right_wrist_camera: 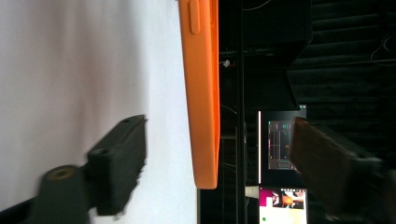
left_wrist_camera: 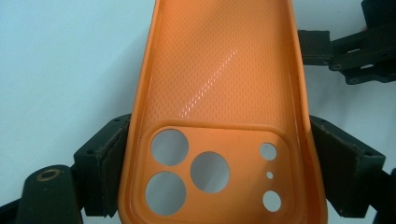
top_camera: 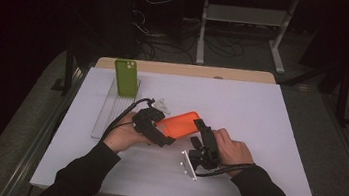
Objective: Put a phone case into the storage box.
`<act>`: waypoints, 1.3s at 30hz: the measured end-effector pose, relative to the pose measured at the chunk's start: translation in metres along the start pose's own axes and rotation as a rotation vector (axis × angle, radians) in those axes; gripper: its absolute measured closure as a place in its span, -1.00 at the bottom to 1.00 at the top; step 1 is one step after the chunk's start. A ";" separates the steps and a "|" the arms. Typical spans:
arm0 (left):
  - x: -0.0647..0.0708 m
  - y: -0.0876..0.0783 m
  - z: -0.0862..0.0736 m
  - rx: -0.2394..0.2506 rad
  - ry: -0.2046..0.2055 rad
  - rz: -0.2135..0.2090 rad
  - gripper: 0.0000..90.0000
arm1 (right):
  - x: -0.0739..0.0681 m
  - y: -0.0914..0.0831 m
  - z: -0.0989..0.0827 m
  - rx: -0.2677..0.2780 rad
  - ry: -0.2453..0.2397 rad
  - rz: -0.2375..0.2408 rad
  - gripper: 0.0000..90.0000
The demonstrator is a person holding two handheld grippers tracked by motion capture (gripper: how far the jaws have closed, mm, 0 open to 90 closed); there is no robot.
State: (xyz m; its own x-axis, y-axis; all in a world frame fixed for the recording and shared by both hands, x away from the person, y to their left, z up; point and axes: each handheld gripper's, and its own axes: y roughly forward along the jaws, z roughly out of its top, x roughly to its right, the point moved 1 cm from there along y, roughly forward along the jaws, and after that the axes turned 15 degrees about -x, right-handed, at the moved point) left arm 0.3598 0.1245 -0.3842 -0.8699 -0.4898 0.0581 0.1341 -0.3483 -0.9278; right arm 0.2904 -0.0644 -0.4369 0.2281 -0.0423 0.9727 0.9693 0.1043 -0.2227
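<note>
An orange phone case [top_camera: 179, 123] lies slanted at the middle of the white table [top_camera: 260, 118]. My left gripper [top_camera: 162, 129] is shut on its camera-hole end; in the left gripper view both pads [left_wrist_camera: 109, 163] press the case's [left_wrist_camera: 219, 93] long edges, hollow side facing me. My right gripper [top_camera: 197, 132] stands open around the case's other end. In the right gripper view the case [right_wrist_camera: 203, 102] is edge-on between the jaws of that gripper [right_wrist_camera: 219, 140], with a gap on each side. The right gripper [left_wrist_camera: 345, 51] also appears far off in the left gripper view.
A green phone case [top_camera: 126, 77] stands upright at the far end of a clear tray [top_camera: 105, 114] on the table's left. A small clear piece [top_camera: 161, 105] lies just behind the left gripper. Dark floor, cables and a white frame lie beyond the table.
</note>
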 end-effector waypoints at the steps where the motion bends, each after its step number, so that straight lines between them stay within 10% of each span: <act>1: 0.000 0.000 0.000 0.002 -0.002 -0.002 -0.66 | 0.000 0.000 0.001 -0.003 -0.007 -0.001 -0.43; 22: 0.004 0.001 0.001 0.014 0.019 -0.005 -0.66 | -0.009 0.002 0.006 0.015 -0.020 -0.010 0.52; 39: 0.006 0.001 0.000 0.069 0.017 -0.014 -0.70 | -0.009 -0.001 0.005 0.029 -0.028 -0.033 0.73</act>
State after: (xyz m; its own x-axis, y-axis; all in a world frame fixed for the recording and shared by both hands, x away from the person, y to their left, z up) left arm 0.3547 0.1214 -0.3846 -0.8797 -0.4712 0.0638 0.1542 -0.4096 -0.8991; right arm 0.2873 -0.0589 -0.4449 0.1934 -0.0186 0.9809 0.9730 0.1322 -0.1893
